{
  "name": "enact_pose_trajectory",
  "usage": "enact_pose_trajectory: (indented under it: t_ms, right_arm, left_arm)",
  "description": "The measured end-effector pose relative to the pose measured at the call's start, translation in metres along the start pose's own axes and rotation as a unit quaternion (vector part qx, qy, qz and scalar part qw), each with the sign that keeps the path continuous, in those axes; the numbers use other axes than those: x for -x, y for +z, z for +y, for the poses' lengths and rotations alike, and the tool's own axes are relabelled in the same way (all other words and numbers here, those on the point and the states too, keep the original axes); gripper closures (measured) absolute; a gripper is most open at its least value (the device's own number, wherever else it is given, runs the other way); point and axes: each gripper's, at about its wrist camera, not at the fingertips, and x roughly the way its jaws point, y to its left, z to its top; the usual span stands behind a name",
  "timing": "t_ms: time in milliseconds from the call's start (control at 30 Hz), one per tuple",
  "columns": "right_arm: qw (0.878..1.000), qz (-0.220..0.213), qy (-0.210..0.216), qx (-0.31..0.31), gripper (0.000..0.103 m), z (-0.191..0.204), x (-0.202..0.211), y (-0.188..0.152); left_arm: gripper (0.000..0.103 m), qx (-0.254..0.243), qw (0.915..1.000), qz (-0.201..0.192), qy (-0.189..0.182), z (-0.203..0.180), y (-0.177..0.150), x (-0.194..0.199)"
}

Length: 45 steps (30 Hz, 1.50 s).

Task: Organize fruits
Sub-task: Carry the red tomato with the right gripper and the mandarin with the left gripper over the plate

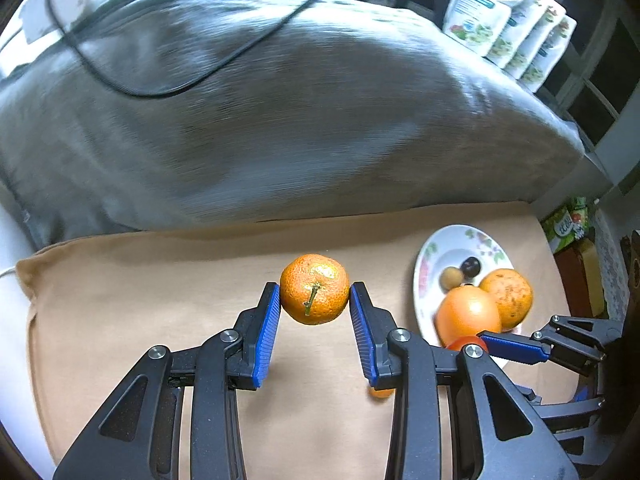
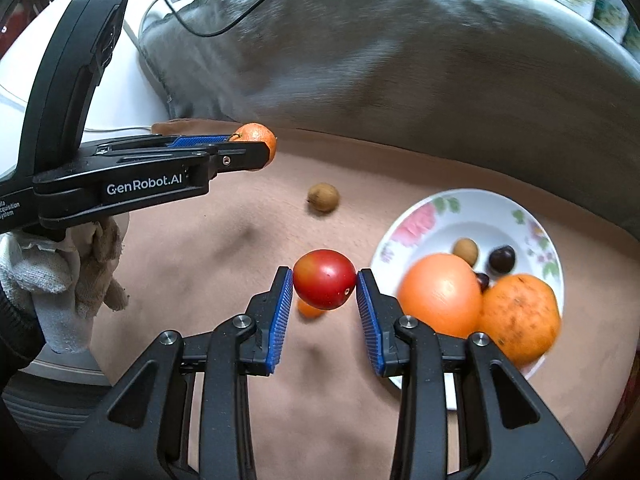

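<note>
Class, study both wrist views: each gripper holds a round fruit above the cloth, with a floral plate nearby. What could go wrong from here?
1. The tangerine and tomato are pinched only at the pad tips, so either might slip and roll.
2. The plate already holds two big oranges near its front edge; new fruit could knock them off.
3. The soft tomato may bruise under pressure.

Mandarin (image 1: 314,289) in left claw (image 1: 314,300)
</note>
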Motion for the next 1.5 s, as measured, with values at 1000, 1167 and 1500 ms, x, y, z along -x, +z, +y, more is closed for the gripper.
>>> enact_pose_trajectory:
  t_ms: [1000, 1167, 1500]
  right_arm:
    - [0.996, -0.022, -0.023, -0.078, 0.068, -0.071, 0.052, -0.051]
    - [0.996, -0.016, -0.022, -0.087, 0.068, -0.077, 0.048, -0.056]
    - [0.994, -0.006, -0.019, -0.107, 0.068, -0.091, 0.040, -0.064]
  left_arm:
    - [0.069, -0.066, 0.9967, 0.016, -0.045, -0.099, 0.028, -0.025]
    - [0.069, -0.072, 0.9960, 0.021, -0.049, -0.108, 0.032, -0.032]
    - [0.069, -0.085, 0.9940, 0.037, -0.057, -0.126, 0.035, -0.047]
